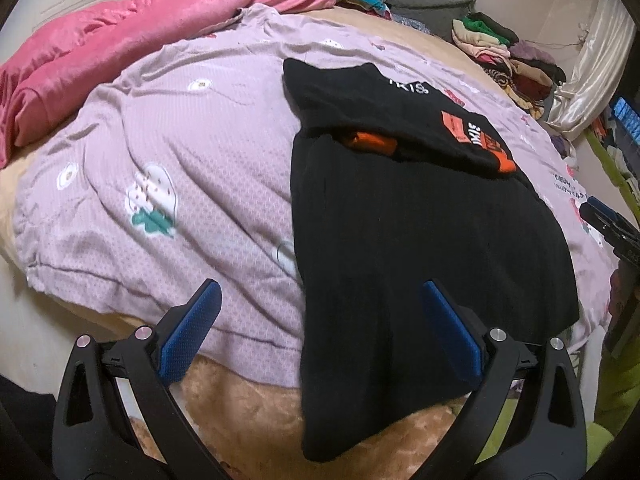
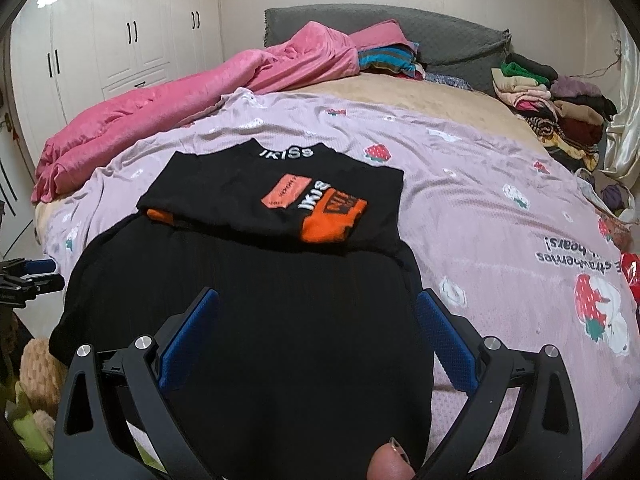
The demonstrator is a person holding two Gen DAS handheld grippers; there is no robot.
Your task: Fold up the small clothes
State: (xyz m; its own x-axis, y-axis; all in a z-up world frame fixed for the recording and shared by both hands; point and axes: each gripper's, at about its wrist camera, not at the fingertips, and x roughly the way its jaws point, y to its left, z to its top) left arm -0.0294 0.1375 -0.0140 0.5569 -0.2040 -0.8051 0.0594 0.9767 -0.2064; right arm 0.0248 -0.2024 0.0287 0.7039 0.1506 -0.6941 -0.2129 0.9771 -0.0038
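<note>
The black top (image 2: pixel 248 280) lies on the bed (image 2: pixel 480 208), its far part folded over. Both hand-held grippers, left (image 1: pixel 320 336) and right (image 2: pixel 316 340), are wide and hold nothing. More folds are left.

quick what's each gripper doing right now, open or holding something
Left gripper: tongs open, holding nothing, above the near edge of the black garment.
Right gripper: tongs open, holding nothing, over the same black garment.

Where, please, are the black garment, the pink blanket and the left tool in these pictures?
black garment (image 2: pixel 280 320): right wrist view, plain lower panel.
pink blanket (image 1: pixel 100 52): left wrist view, bunched middle.
left tool (image 1: pixel 320 332): left wrist view, midway between its open fingertips.
</note>
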